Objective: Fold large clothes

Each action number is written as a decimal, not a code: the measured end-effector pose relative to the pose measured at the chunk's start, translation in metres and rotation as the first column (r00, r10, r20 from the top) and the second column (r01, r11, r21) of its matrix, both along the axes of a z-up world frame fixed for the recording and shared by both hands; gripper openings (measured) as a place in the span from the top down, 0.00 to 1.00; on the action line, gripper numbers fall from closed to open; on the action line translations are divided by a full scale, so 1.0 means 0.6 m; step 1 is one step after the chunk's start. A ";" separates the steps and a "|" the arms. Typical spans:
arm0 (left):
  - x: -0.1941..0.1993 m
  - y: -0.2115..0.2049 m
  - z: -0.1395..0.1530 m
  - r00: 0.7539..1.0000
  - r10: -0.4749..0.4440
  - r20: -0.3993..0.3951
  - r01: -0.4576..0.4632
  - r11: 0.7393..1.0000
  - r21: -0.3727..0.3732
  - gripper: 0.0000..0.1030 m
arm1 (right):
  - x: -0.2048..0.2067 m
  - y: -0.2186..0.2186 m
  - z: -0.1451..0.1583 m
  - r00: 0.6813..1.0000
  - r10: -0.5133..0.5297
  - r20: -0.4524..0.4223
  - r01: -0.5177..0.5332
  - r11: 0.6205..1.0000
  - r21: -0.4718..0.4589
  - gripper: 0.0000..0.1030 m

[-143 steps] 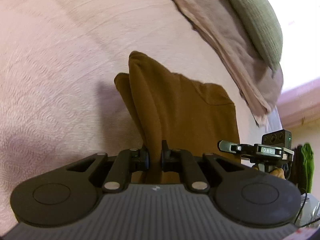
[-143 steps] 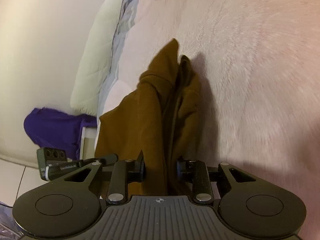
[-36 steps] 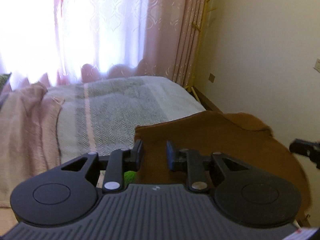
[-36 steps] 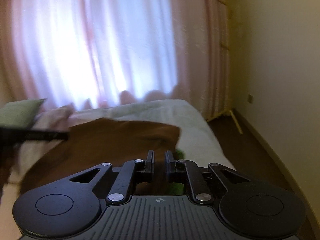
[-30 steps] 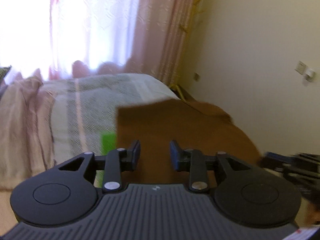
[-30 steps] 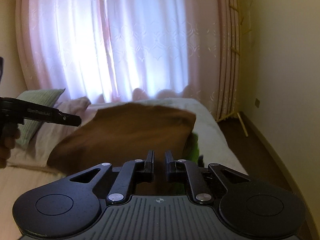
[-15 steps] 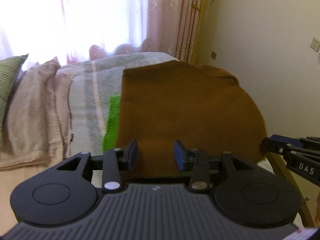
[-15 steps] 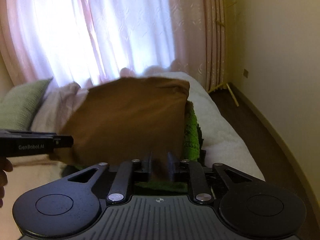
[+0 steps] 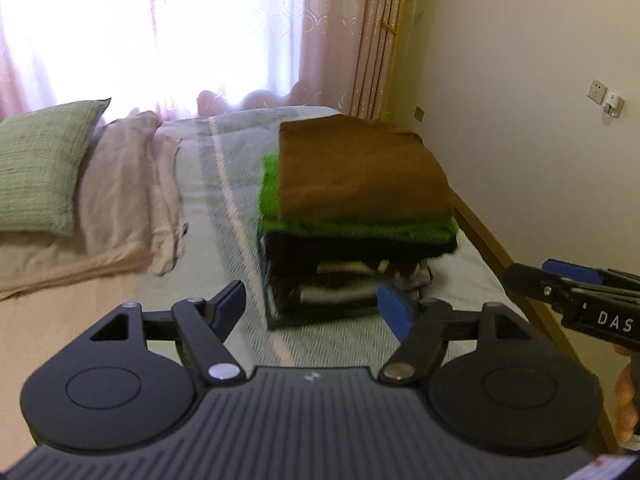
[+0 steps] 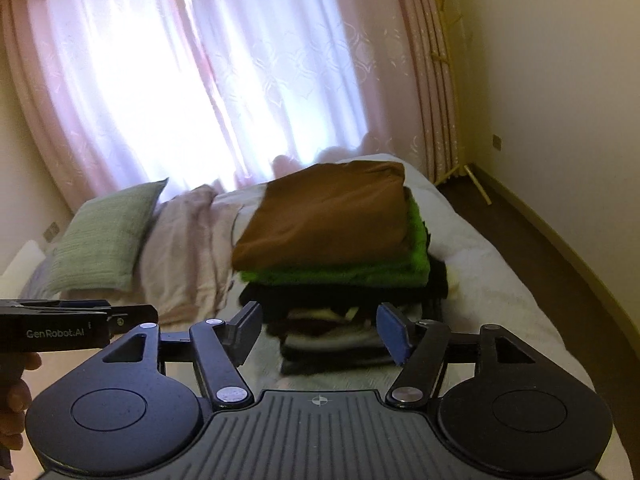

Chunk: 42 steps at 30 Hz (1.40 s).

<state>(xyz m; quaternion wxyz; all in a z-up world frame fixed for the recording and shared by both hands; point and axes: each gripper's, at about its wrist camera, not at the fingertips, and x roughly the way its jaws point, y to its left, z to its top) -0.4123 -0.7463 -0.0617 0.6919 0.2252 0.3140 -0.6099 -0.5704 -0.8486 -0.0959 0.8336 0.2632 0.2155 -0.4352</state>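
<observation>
From the left wrist, the left gripper [image 9: 312,306] has just spread its fingers, nothing between them; the folded brown garment [image 9: 360,176] tops a stack of clothes [image 9: 352,264] on the bed [image 9: 224,168], and a wall socket [image 9: 599,89] shows. From the right wrist, the right gripper [image 10: 318,330] has likewise just released, empty; only here the dark floor [image 10: 532,240] appears.

Bed [image 9: 224,168]: clothes stack [image 9: 352,240], pink blanket [image 9: 120,200] w/ green pillow [image 9: 40,168] on top
</observation>
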 end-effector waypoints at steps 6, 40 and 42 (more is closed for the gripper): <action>-0.002 0.127 0.023 1.000 -0.006 -0.002 0.006 1.000 -0.003 0.25 | -0.006 0.122 0.016 0.999 -0.021 -0.040 0.022 1.000 0.013 0.40; -0.004 0.514 0.048 0.990 -0.137 -0.014 0.137 0.990 -0.022 0.18 | -0.004 0.545 0.060 0.992 -0.050 -0.116 0.053 0.998 0.017 0.40; -0.005 0.516 0.049 0.990 -0.138 -0.013 0.138 0.990 -0.025 0.18 | -0.005 0.548 0.060 0.992 -0.054 -0.117 0.056 0.998 0.016 0.40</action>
